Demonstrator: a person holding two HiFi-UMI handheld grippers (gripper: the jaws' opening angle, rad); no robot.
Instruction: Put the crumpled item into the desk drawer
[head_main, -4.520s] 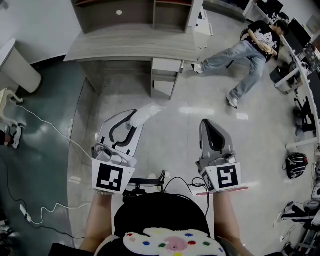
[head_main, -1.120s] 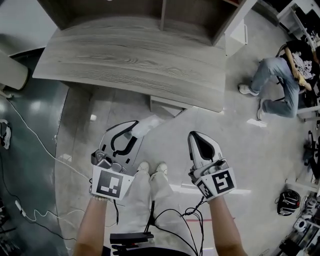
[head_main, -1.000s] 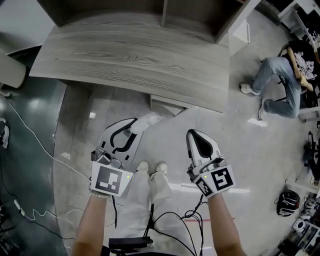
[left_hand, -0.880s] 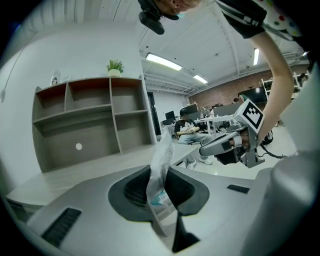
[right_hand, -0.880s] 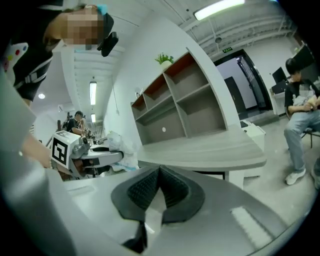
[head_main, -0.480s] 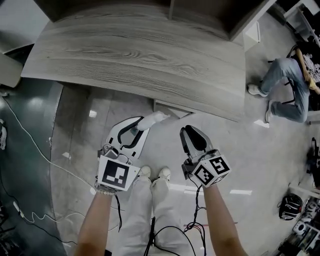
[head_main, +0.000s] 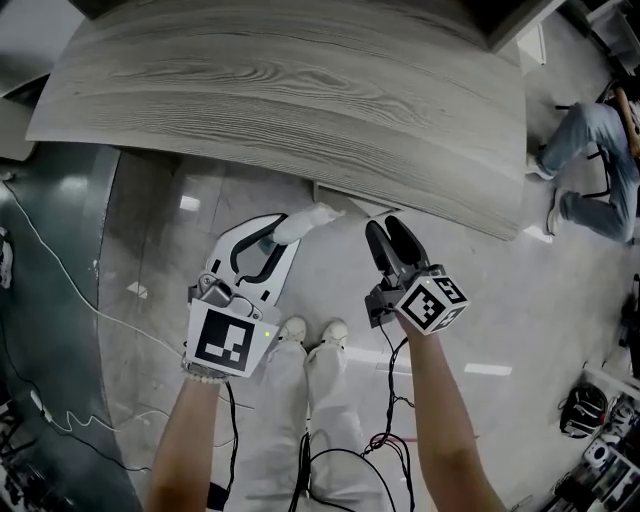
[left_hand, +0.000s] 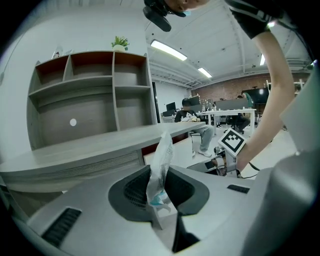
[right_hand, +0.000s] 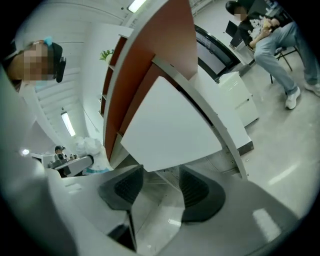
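White crumpled item (head_main: 305, 222) sits pinched in my left tongs (head_main: 268, 240), near the desk drawer (head_main: 345, 203) beneath the tabletop (head_main: 300, 90); my right tongs (head_main: 390, 235), just opened, empty, approach to pull it.

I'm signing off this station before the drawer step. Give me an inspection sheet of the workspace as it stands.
Surface: wood-grain desk top, nothing seen on the visible part.
Job's things: white crumpled item, gripped, not yet in the drawer; white drawer front under the desk edge.
Clutter: dark bag on the floor, far right.
Grippers: left hand-held gripper shut on the crumpled item; right hand-held gripper open, jaws have just been opening, nothing gripped.
Cables: white cable across the floor at left; black cables by the person's legs.
Surroundings: shelf unit on the desk; seated person at right.
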